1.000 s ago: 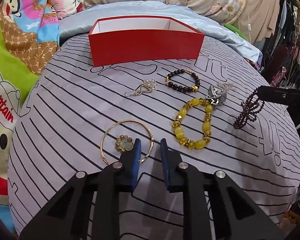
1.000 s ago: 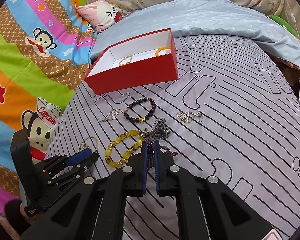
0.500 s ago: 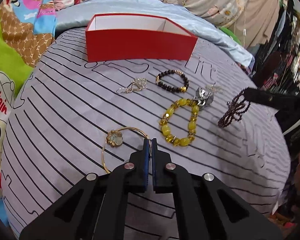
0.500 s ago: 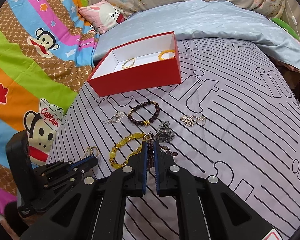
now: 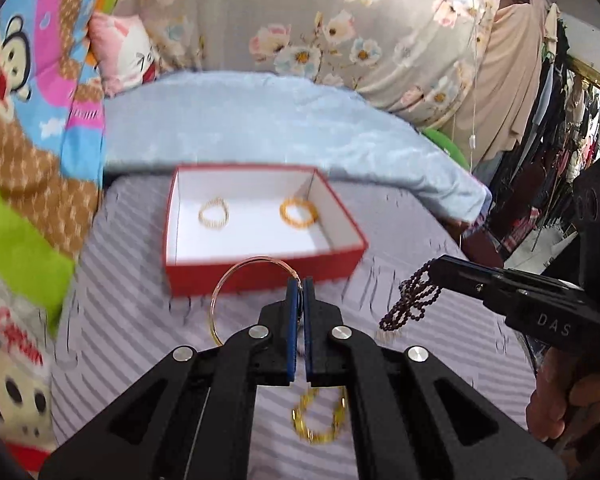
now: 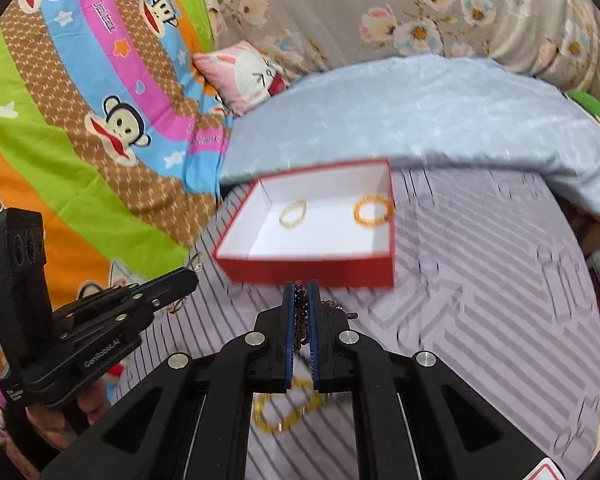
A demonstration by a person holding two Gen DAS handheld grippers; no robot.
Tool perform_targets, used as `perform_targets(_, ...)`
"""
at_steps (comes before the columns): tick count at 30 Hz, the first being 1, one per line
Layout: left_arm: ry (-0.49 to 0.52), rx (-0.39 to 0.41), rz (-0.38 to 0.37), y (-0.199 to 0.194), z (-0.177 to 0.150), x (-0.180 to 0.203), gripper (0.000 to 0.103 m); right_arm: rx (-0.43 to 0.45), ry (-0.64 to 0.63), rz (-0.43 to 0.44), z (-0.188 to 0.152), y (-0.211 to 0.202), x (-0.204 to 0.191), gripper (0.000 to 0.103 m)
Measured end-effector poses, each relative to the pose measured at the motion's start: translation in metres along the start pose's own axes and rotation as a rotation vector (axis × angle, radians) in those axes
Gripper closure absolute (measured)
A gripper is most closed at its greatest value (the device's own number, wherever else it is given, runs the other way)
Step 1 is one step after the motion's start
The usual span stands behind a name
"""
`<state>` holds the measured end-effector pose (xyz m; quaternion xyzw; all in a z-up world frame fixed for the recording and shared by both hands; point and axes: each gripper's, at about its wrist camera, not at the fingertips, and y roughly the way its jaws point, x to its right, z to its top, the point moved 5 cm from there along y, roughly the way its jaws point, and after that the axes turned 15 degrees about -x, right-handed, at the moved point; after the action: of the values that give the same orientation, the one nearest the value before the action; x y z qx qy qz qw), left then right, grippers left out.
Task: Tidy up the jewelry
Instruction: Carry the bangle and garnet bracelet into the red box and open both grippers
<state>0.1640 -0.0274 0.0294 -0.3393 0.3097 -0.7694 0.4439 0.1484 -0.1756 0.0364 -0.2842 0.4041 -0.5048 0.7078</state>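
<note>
My left gripper [image 5: 299, 282] is shut on a thin gold bangle [image 5: 236, 276] and holds it lifted in front of the red box [image 5: 260, 276]. My right gripper [image 6: 300, 286] is shut on a dark purple bead bracelet [image 6: 300, 308], which also shows hanging from it in the left wrist view [image 5: 410, 304]. The red box [image 6: 312, 270] has a white inside and holds a pale gold bracelet [image 6: 293, 213] and an orange bead bracelet [image 6: 372, 209]. A yellow bead bracelet [image 5: 320, 416] lies on the striped sheet below my grippers. The left gripper also shows in the right wrist view [image 6: 188, 276].
The striped grey sheet [image 6: 480, 280] covers the bed. A light blue quilt [image 5: 260, 120] lies behind the box. A pink pillow [image 6: 244, 76] and a cartoon blanket [image 6: 80, 120] lie at the left. Clothes hang at the far right [image 5: 572, 140].
The left gripper shut on the gold bangle and lifted it toward the red box. The right gripper rose with the purple bracelet. Both views now look down into the box.
</note>
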Motion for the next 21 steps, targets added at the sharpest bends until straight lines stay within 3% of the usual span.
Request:
perform_targets(4, 0.007, 0.045, 0.026, 0.016, 0.048, -0.008, 0.102, 0.041, -0.037, -0.016, 0.047, 0.008, -0.001, 0.097)
perform_targets(10, -0.013, 0.023, 0.053, 0.069, 0.087, -0.028, 0.102, -0.005, -0.005, 0.009, 0.098, 0.063, 0.016, 0.097)
perform_targets(16, -0.064, -0.057, 0.053, 0.121, 0.09, -0.053, 0.102, -0.109, 0.056, 0.026, 0.106, 0.13, 0.04, 0.097)
perform_targets(21, -0.053, -0.075, 0.057, 0.137, 0.087, -0.059, 0.1, -0.144, 0.069, 0.01, 0.104, 0.156, 0.05, 0.095)
